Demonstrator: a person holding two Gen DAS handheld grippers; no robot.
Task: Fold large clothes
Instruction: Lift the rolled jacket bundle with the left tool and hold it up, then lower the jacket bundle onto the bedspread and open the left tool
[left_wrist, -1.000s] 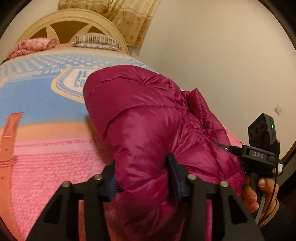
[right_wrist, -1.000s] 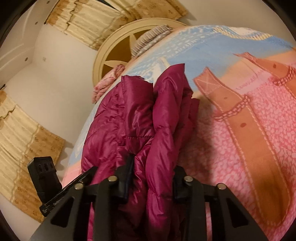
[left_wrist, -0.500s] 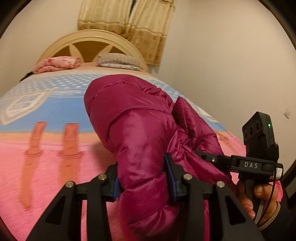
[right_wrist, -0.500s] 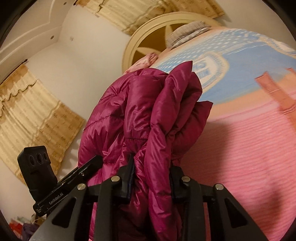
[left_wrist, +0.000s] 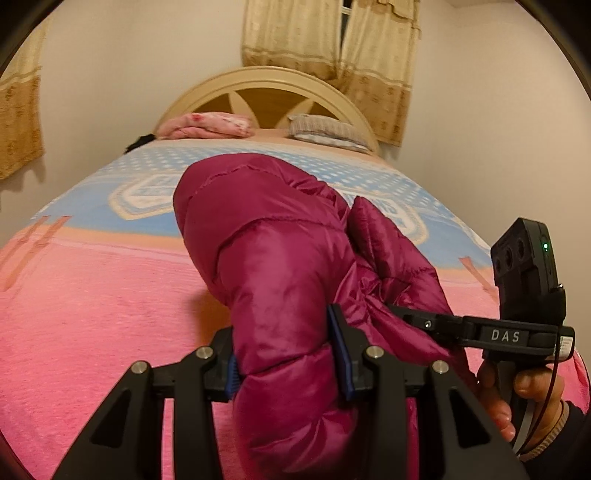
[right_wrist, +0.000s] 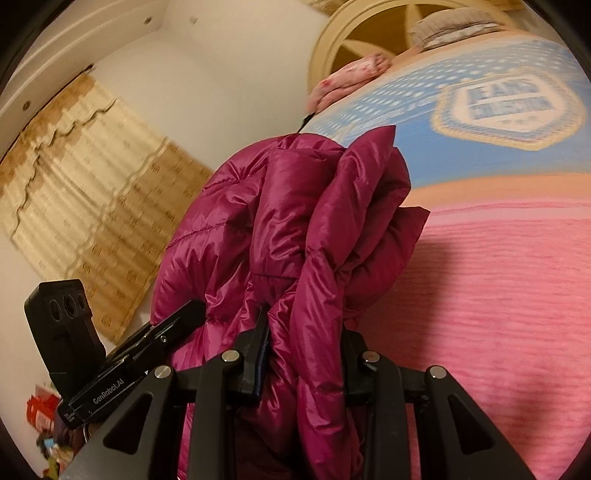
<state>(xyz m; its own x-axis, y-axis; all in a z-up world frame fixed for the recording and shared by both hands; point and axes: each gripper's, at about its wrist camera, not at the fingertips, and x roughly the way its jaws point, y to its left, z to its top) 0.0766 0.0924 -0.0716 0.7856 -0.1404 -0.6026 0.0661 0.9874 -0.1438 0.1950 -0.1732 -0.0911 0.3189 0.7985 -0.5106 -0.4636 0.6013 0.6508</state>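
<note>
The left gripper and right gripper both squeeze the puffy dark-pink jacket above the pink and blue bed cover.

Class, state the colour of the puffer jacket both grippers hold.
Magenta puffer jacket, clearest in the left wrist view.

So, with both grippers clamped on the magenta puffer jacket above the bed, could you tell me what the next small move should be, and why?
Probably lower both grippers together so the bundle settles on the pink blanket. The left gripper and the right gripper each pinch thick folds of the puffer jacket, which hangs bunched rather than flat, so no clean fold seems possible until it rests on the bed.
</note>
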